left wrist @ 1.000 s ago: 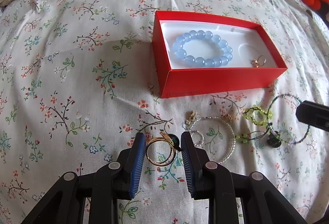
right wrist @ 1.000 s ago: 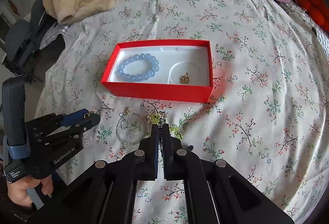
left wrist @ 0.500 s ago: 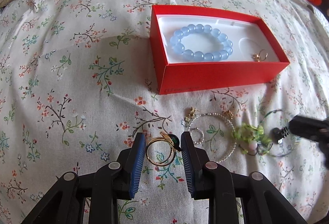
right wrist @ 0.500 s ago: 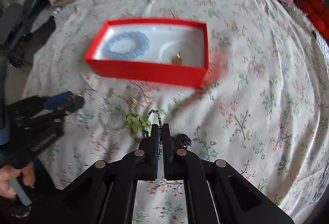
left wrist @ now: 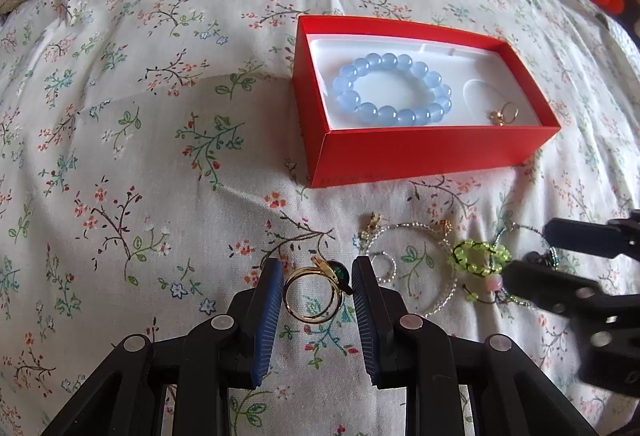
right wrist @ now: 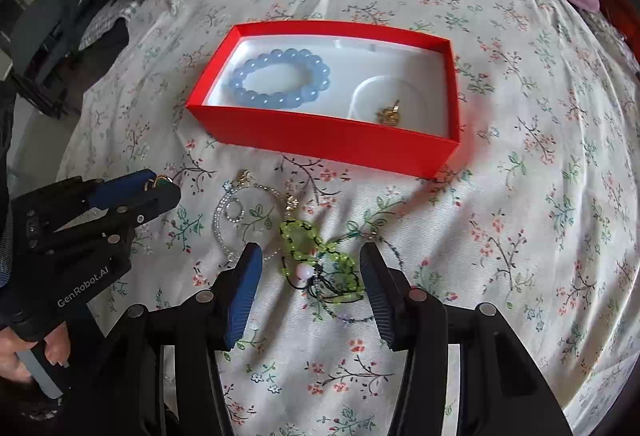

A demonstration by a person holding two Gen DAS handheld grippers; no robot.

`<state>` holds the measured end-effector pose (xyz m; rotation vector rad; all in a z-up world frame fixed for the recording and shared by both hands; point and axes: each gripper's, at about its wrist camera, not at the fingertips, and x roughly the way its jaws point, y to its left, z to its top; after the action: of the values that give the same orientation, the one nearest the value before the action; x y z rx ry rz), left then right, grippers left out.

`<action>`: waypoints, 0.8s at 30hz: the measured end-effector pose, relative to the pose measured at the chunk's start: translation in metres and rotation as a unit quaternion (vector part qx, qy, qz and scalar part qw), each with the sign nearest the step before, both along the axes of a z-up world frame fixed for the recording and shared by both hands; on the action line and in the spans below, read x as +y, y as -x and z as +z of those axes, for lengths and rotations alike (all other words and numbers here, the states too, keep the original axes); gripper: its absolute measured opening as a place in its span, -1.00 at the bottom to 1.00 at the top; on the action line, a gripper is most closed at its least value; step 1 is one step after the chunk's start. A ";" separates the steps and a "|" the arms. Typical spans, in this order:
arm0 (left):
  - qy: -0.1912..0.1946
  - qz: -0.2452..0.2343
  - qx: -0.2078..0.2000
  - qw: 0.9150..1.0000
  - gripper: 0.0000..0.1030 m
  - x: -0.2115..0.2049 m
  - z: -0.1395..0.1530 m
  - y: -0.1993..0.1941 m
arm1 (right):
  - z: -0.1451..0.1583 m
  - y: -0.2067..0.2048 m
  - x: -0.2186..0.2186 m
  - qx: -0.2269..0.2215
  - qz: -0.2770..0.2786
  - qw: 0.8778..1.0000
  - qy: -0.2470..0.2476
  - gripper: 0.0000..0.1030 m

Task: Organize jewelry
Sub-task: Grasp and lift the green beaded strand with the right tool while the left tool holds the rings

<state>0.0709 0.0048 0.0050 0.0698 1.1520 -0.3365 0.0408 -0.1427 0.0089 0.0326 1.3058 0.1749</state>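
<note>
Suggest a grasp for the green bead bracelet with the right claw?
Come straight down on the green bead bracelet, right claw already open astride it. Pinch the bunched bead loops by the pink bead: it lies flat and limp, so no edge offers a side approach.

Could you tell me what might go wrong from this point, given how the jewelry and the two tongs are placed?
1. The gold ring sits in the left tongs by its thin band alone; it could twist or slip out before reaching the red box.
2. The right tongs stand open over the green beaded piece, which is tangled with dark cord and lies against the clear bead bracelet; lifting may drag both.
</note>
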 end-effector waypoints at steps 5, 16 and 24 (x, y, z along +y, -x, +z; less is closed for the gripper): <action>0.002 0.005 0.000 1.000 -0.43 0.006 0.000 0.000 | -0.018 -0.014 0.015 0.013 0.020 1.000 0.019 -0.13; 0.003 0.007 0.004 1.000 -0.43 0.011 -0.002 -0.001 | -0.042 -0.031 0.018 0.034 0.033 0.997 0.058 -0.77; 0.015 0.009 -0.006 1.000 -0.43 0.014 0.009 0.000 | -0.008 -0.010 0.012 -0.007 0.024 0.999 0.030 -0.77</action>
<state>0.0712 0.0185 0.0145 0.0354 1.1340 -0.3373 0.0512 -0.1304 0.0010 -0.0515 1.2973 0.1759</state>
